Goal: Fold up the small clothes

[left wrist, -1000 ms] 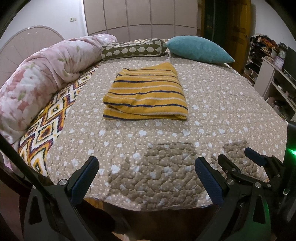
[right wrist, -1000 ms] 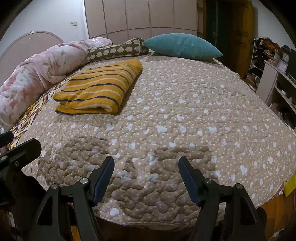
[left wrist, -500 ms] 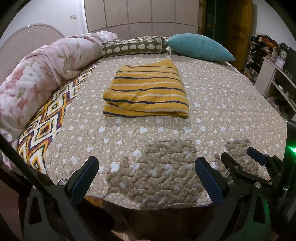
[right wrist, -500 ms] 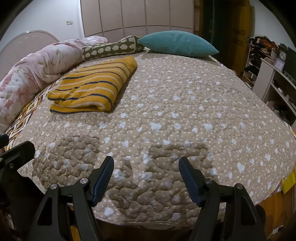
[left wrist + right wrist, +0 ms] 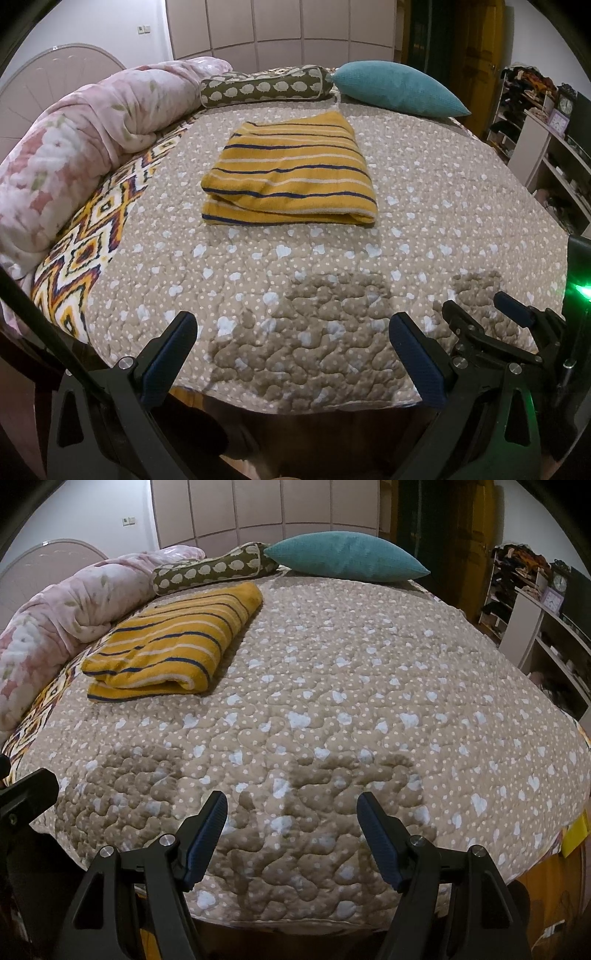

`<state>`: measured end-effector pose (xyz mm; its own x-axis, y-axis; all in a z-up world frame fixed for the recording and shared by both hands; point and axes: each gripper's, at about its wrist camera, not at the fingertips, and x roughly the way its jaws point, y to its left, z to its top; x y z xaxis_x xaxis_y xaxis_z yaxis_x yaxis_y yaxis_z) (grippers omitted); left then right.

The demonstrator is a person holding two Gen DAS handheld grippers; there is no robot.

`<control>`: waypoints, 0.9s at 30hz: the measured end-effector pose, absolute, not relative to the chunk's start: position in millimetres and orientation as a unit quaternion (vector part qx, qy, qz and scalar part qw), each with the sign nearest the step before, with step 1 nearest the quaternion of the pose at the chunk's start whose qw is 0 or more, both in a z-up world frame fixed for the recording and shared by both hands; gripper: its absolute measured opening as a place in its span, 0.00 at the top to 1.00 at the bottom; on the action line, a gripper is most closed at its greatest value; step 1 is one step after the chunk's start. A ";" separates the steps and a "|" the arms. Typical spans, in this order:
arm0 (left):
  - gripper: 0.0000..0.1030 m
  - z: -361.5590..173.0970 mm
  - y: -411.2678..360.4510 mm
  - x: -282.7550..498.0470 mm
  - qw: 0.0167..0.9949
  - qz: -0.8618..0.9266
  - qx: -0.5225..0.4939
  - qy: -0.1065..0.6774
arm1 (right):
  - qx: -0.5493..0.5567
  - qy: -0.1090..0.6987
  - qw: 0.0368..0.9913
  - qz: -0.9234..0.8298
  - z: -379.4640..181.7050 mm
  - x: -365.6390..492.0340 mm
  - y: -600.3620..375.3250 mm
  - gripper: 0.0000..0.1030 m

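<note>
A yellow garment with navy and white stripes [image 5: 291, 173] lies folded into a neat rectangle on the brown quilted bed [image 5: 443, 229]. It also shows at the left in the right wrist view [image 5: 173, 646]. My left gripper [image 5: 291, 350] is open and empty, hovering over the bed's near edge, well short of the garment. My right gripper [image 5: 291, 830] is open and empty too, over the near edge and to the right of the garment. The right gripper also shows at the lower right of the left wrist view [image 5: 484, 314].
A rolled pink floral duvet [image 5: 74, 140] lies along the left side. A sheep-print bolster [image 5: 266, 88] and a teal pillow [image 5: 395, 92] rest at the head. White shelves [image 5: 554, 162] stand to the right of the bed.
Both grippers have pulled back slightly and stay open. The folded garment has not moved on the bed.
</note>
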<state>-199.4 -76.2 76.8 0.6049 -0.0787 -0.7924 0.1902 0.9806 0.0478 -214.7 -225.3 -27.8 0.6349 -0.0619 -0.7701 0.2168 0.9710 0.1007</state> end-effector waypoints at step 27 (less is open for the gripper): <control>0.00 75.3 -73.5 -198.7 0.892 -0.081 0.067 0.440 | 0.054 0.407 0.906 -0.102 -22.7 -218.8 -220.1 0.25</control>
<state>-198.7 -73.5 75.3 0.5993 -0.0851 -0.7960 0.2035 0.9779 0.0486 -218.8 -220.1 -22.7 0.6480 -0.1410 -0.7485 0.2286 0.9734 0.0146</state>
